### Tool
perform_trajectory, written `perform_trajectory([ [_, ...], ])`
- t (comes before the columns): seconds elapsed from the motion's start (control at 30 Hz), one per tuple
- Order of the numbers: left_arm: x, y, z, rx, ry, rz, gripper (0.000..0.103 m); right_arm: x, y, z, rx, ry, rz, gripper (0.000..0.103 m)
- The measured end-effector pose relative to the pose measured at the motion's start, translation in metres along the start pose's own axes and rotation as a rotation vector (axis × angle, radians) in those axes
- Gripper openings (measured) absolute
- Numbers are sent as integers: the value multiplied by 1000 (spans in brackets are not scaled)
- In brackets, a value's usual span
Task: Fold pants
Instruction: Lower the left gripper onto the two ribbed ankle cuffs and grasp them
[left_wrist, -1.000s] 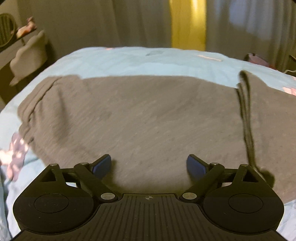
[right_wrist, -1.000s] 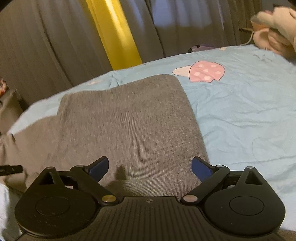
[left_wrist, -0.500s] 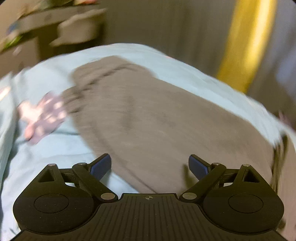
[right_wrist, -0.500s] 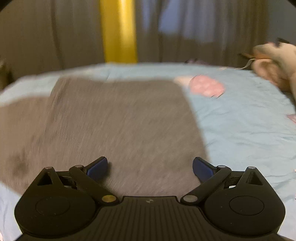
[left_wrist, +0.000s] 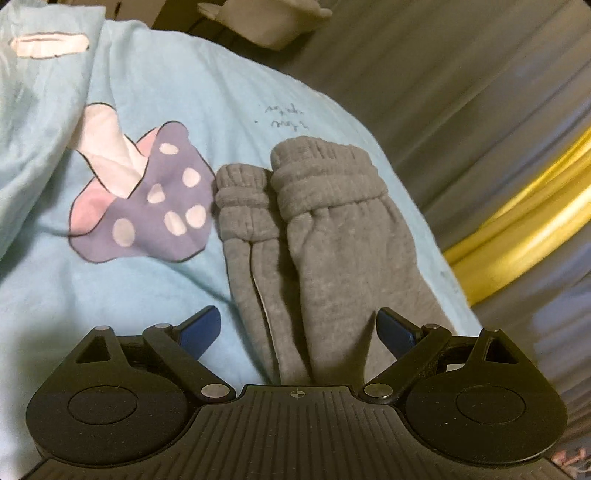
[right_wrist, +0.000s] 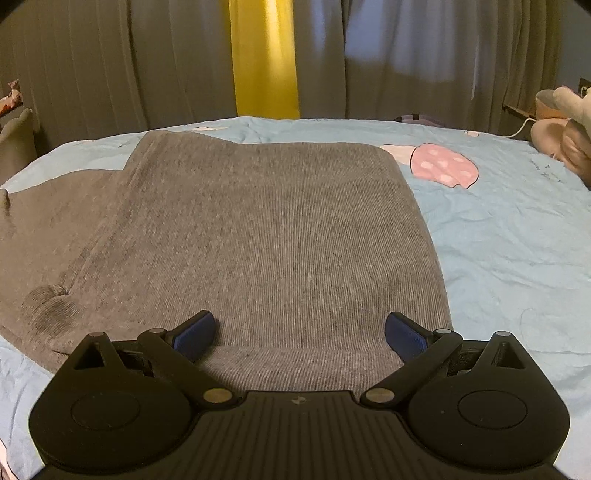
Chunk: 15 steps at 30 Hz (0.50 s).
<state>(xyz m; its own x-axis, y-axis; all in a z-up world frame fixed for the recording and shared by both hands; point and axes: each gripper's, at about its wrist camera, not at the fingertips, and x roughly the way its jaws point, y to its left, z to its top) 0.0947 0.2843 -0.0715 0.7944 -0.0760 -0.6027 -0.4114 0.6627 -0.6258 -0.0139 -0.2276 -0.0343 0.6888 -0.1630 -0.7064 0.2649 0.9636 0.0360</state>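
Both tongs are spread wide and hold nothing. Left gripper (left_wrist: 297, 328) sits at the bottom of its frame, over the two leg ends of the grey pants (left_wrist: 332, 258), which run up the middle of the picture to the cuffs (left_wrist: 295, 181); these lie side by side, one overlapping the other, on the blue bedsheet (left_wrist: 129, 295), just right of a purple mushroom print (left_wrist: 147, 206). Right gripper (right_wrist: 299, 334) hovers at the bottom of its frame over the wide end of the pants (right_wrist: 258, 229), which fills the centre and left; a hem-like band crosses between its fingers.

The pants look already folded lengthwise, leg on leg. The step in hand appears to be lining up for the crosswise fold. Next, I judge, each gripper should drop and pinch both layers at an edge, then carry the cuffs toward the wide end without dragging the sheet.
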Motion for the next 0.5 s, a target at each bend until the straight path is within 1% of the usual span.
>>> perform_trajectory([
  [0.1,3,8,4,-30,-9,-53,95,1,-1,1,4,-3,5,99],
  [0.27,1,23,8,-98,-24,-121,84,2,-3,0,11,-11,10,99],
  [0.33,0,30,9,-126,-25,-158,77,3,-3,0,10,-15,11,99],
  [0.43,-6,40,8,-140,-27,-193,74,5,-4,1,7,-19,12,99],
  [0.5,-5,41,7,-140,-20,-197,75,6,-4,1,9,-22,13,99],
])
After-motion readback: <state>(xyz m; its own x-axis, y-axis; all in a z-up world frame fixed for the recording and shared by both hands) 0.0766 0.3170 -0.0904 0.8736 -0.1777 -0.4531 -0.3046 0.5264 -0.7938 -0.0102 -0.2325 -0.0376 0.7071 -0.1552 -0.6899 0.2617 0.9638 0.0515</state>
